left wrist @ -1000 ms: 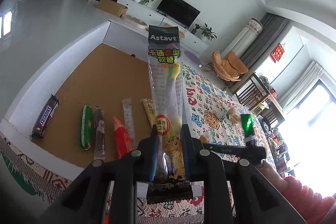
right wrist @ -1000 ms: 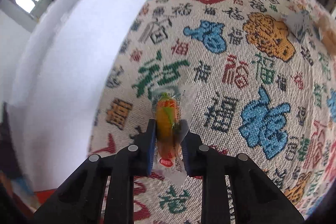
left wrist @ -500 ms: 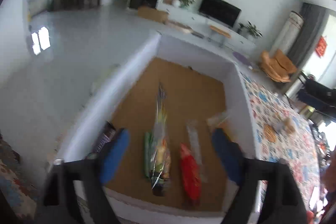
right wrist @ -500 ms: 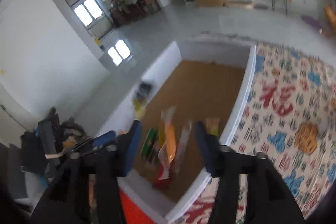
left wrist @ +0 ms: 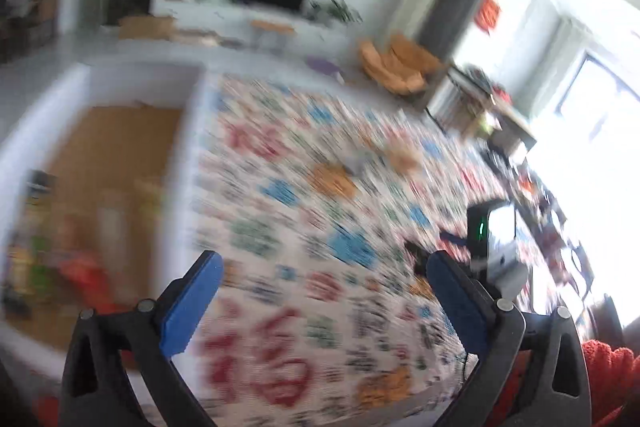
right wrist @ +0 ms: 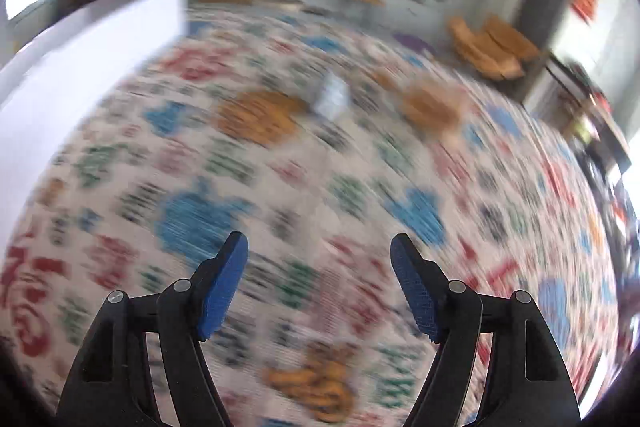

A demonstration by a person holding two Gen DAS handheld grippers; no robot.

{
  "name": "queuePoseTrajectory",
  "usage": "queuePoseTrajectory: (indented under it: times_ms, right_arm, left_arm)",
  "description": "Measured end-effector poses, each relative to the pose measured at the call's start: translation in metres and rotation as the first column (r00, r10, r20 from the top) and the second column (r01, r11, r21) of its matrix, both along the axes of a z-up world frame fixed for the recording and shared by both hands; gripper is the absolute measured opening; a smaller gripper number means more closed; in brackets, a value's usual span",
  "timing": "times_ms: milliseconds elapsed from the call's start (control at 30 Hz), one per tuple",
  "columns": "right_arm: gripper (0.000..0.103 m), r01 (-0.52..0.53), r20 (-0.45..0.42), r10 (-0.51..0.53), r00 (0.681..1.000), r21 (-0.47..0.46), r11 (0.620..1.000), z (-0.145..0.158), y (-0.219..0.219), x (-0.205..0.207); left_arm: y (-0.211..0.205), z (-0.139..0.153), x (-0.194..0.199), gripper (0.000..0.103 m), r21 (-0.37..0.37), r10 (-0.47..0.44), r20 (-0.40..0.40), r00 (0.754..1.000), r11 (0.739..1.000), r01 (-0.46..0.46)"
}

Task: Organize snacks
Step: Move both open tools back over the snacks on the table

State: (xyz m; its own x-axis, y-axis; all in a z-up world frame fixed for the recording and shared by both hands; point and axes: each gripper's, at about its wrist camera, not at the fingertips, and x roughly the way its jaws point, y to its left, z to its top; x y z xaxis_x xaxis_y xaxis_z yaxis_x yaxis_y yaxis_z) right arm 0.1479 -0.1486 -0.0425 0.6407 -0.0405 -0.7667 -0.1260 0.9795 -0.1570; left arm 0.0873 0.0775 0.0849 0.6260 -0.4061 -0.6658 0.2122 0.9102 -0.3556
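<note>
Both grippers wide open, nothing held: left gripper, right gripper. Both views badly blurred. Two small snacks, a pale packet and a brownish one, lying toward the far edge of the patterned tablecloth. Probably light, soft, crinkly; best pinched across the middle. Only in the left view: white box at the cloth's left edge, with bright wrappers inside.

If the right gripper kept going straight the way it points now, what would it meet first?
Probably the patterned tablecloth, ahead of the open right gripper. Nothing shows between them, though motion blur leaves depth unclear.
</note>
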Motion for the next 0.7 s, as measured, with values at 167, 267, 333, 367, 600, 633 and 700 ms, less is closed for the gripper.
queuePoseTrajectory:
  times_ms: [167,267,333,367,600,633,700]
  right_arm:
    - [0.077,0.179,0.027,-0.181,0.983,0.073,0.981,-0.005,-0.067,0.010]
    - [0.077,0.225,0.027,-0.227,0.974,0.053,0.973,-0.013,-0.083,0.028]
    - [0.077,0.254,0.011,-0.255,0.967,0.043,0.966,-0.022,-0.092,0.038]
    - [0.077,0.262,0.005,-0.263,0.965,0.029,0.965,-0.027,-0.096,0.045]
    - [0.086,0.286,0.010,-0.287,0.958,0.033,0.958,-0.030,-0.107,0.039]
    - [0.087,0.288,0.000,-0.288,0.958,0.057,0.956,-0.031,-0.111,0.039]
    - [0.089,0.288,-0.035,-0.287,0.957,0.158,0.944,-0.034,-0.128,0.040]
  left_arm:
    - [-0.078,-0.068,0.067,0.101,0.066,0.037,-0.091,0.995,0.997,-0.031]
    - [-0.113,-0.100,0.101,0.101,0.141,0.083,-0.065,0.994,0.987,-0.073]
    - [-0.132,-0.115,0.121,0.101,0.231,0.098,-0.049,0.994,0.969,-0.084]
    - [-0.138,-0.122,0.131,0.101,0.268,0.096,-0.051,0.994,0.960,-0.079]
    - [-0.152,-0.144,0.144,0.103,0.361,0.079,-0.063,0.995,0.931,-0.052]
    - [-0.151,-0.144,0.144,0.103,0.361,0.081,-0.063,0.995,0.931,-0.053]
    - [-0.151,-0.143,0.144,0.103,0.365,0.081,-0.063,0.995,0.929,-0.053]
